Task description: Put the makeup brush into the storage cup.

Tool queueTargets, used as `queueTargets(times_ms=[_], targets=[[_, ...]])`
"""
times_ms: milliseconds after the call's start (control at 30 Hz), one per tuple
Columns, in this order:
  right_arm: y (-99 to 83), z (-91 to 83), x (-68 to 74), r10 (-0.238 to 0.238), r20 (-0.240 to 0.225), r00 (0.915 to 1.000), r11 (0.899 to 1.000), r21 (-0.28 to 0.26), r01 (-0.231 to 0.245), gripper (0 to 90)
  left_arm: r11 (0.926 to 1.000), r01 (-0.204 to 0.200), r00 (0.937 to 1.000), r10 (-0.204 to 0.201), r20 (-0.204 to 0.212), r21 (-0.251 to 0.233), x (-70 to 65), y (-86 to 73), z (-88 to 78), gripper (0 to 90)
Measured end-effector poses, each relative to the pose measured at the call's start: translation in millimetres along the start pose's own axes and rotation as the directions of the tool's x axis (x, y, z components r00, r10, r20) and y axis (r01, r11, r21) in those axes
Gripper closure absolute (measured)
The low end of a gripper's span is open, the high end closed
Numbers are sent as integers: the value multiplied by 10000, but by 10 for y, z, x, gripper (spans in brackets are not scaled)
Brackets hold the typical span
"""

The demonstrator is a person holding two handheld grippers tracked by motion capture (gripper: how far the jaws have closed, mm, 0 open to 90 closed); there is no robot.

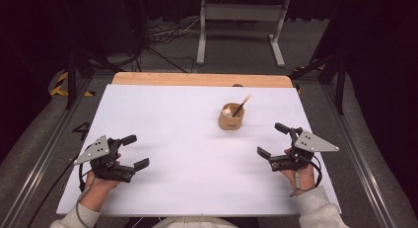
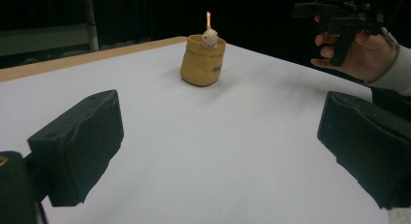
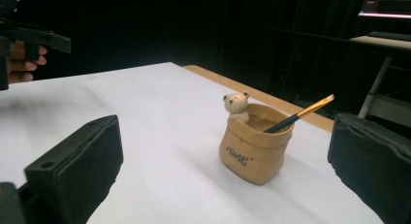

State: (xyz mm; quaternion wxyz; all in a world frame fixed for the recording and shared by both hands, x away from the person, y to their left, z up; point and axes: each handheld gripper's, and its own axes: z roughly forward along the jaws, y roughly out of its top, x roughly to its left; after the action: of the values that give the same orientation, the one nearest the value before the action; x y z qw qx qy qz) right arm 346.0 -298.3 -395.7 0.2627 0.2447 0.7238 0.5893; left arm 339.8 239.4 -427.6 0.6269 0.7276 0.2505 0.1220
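Two grippers, both empty, rest low over the white table (image 1: pixel 162 139), one at each side of the person. Nothing is held yet; I judge this the start, before any reach.

Left gripper (image 1: pixel 132 151): jaws spread wide, hovering near the front left of the table, well apart from everything. Its own view looks across bare white surface toward the pot (image 2: pixel 202 60), far off.

Middle, toward the back edge: a small tan pot (image 1: pixel 231 118), shaped like a sack, standing upright. A little bear figure (image 3: pixel 236 105) sits on its rim. A pencil (image 3: pixel 299 114) leans inside, tip end sticking out over the rim on a slant. Nothing else stands on the white sheet; a strip of bare wood (image 1: pixel 197 79) shows behind it.

Right gripper (image 1: pixel 272 141): jaws also spread wide, near the front right, the nearer of the two to the pot but not touching it. Its own view frames the pot between the jaws.

Next move, as I read it: the right gripper goes forward and up to the slanted pencil, jaws lined across the shaft, then closes. The pot looks light, so a sideways pull could tip it; the left gripper may need to steady its wall.
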Motion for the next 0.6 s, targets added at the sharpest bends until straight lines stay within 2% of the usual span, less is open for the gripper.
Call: queueTargets(times_ms=[267,600], targets=[[-165,-6,75,250,139,9996,9997,-3,-250,0,10000,71,10000,-71,-18,-61,3,-46,-52,35],[-318,-107,151,462,324,9984,9987,-240,-455,0,9996,216,9995,-220,-218,-159,21,-106,-85,35]])
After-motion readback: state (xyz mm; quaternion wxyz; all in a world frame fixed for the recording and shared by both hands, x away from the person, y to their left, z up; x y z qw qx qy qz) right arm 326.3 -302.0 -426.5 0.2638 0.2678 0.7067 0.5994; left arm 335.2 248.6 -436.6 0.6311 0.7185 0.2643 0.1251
